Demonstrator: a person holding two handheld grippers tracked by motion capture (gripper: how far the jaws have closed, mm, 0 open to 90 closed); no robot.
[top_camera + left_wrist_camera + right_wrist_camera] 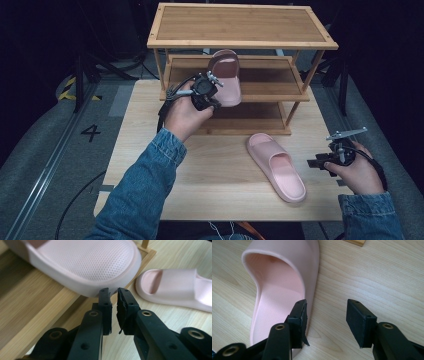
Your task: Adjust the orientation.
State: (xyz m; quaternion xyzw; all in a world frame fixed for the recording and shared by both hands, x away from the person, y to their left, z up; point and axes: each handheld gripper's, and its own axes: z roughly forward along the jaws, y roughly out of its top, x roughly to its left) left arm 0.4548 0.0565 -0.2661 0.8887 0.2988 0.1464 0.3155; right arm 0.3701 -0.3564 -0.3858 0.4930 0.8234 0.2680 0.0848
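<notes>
Pink slipper (226, 77), the raised one: we see it tilted at the front of the middle shelf of the wooden rack (245, 25), its heel edge pinched at the tips of the left gripper (212, 95). In the left gripper view the jaws stand nearly closed, a thin gap between the pads, clamped on the slipper's rim (100, 291). The second pink slipper (276, 166) lies flat on the table (220, 185) in front of the rack. The right gripper (320, 164) hovers just beside its heel end; its jaws are spread wide, holding nothing, one pad close to the slipper's side (308, 290).
</notes>
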